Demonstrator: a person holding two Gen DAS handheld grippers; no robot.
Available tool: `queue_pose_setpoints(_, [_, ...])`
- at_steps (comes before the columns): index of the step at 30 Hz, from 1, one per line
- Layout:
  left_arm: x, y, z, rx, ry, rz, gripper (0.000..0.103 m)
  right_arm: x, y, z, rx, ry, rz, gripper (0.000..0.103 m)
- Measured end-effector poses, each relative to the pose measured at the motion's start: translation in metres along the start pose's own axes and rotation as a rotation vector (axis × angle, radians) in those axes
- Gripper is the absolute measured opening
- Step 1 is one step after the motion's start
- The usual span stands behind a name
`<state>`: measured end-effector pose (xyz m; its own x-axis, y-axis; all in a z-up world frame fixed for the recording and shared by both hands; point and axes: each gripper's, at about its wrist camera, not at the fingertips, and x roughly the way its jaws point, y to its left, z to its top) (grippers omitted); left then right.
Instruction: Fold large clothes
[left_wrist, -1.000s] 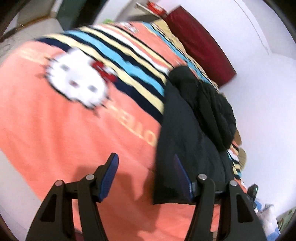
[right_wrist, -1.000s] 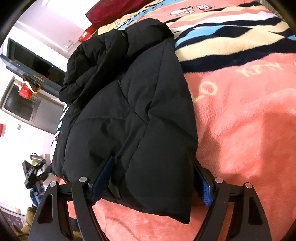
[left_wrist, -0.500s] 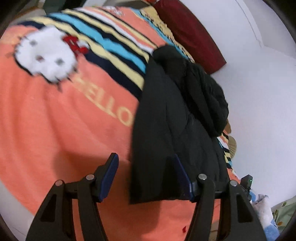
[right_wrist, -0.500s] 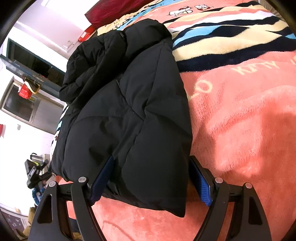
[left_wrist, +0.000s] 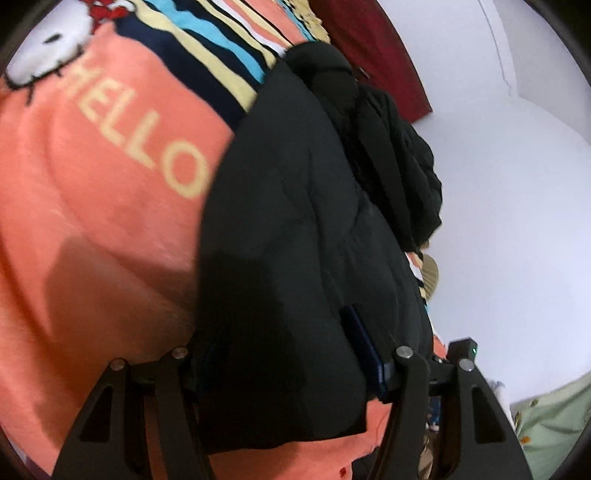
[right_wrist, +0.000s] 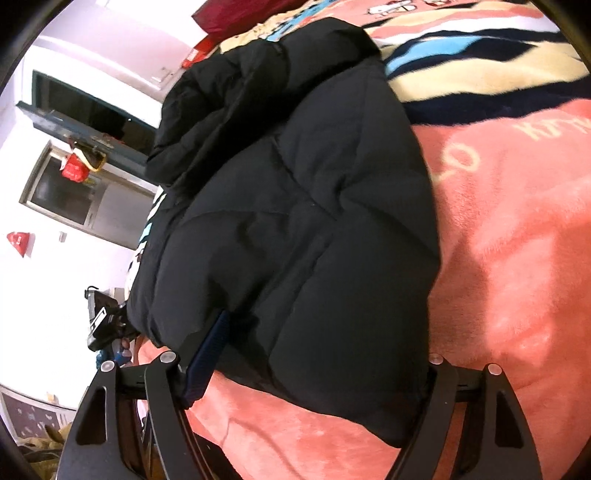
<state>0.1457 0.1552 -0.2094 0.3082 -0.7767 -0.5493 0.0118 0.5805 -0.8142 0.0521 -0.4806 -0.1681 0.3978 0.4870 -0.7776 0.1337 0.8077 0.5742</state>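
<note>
A black puffer jacket (left_wrist: 295, 221) lies lengthwise on the coral cartoon-cat blanket (left_wrist: 92, 221), hood end at the far side. My left gripper (left_wrist: 284, 354) is low at the near hem and open. The hem's corner fills the gap between its fingers; the blue pad (left_wrist: 364, 350) of one finger rests against the fabric, and the other finger is hidden behind the jacket's edge. In the right wrist view my right gripper (right_wrist: 317, 354) straddles the jacket (right_wrist: 295, 203) at its hem. Its jaws are closing around the padded edge, one blue pad (right_wrist: 210, 350) at the fabric, the other finger hidden under the jacket.
A dark red headboard (left_wrist: 373, 48) and white wall (left_wrist: 517, 221) bound the bed's far side. A window (right_wrist: 74, 192) and a black device (right_wrist: 103, 325) sit beyond the bed's edge. Pale green floral fabric (left_wrist: 554, 417) lies off the bed. Bare blanket (right_wrist: 517, 258) spreads beside the jacket.
My left gripper has dropped and swung toward the jacket, so the hem now sits between its fingers instead of beside them. The right gripper's fingers have drawn slightly closer on the hem.
</note>
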Motion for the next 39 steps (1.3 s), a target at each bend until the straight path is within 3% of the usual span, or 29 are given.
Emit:
queue_pose_setpoints(1, [0.001, 0.0, -0.001, 0.0, 0.0, -0.002, 0.06, 0.001, -0.005, 0.0, 0.022, 0.005, 0.0, 0.069])
queue_pose_setpoints(4, [0.001, -0.006, -0.004, 0.018, -0.014, -0.002, 0.058, 0.003, -0.007, -0.001, 0.043, 0.011, 0.016, 0.063])
queue_pose_setpoints(5, [0.001, -0.012, -0.006, 0.043, -0.02, 0.017, 0.054, 0.005, -0.005, -0.001, 0.036, 0.016, 0.017, 0.061])
queue_pose_setpoints(6, [0.002, -0.018, -0.006, 0.067, -0.022, 0.034, 0.041, 0.008, -0.002, -0.002, 0.026, 0.024, 0.019, 0.054])
queue_pose_setpoints(9, [0.003, -0.036, -0.007, 0.124, -0.027, 0.069, 0.026, 0.013, 0.009, -0.001, -0.009, 0.031, 0.029, 0.033])
queue_pose_setpoints(12, [-0.001, -0.06, -0.006, 0.186, -0.03, 0.082, 0.021, 0.006, 0.025, 0.002, -0.073, 0.001, 0.025, 0.021])
queue_pose_setpoints(16, [-0.014, -0.088, 0.008, 0.202, -0.069, 0.05, 0.017, -0.021, 0.041, 0.011, -0.113, -0.097, 0.073, 0.017])
queue_pose_setpoints(23, [-0.027, -0.143, 0.059, 0.145, -0.191, -0.004, 0.017, -0.061, 0.058, 0.049, -0.092, -0.271, 0.154, 0.016])
queue_pose_setpoints(29, [-0.023, -0.179, 0.103, 0.143, -0.219, 0.002, 0.018, -0.07, 0.072, 0.09, -0.062, -0.347, 0.182, 0.016])
queue_pose_setpoints(39, [-0.001, -0.191, 0.199, 0.0, -0.238, -0.03, 0.018, -0.07, 0.065, 0.174, 0.053, -0.421, 0.135, 0.016])
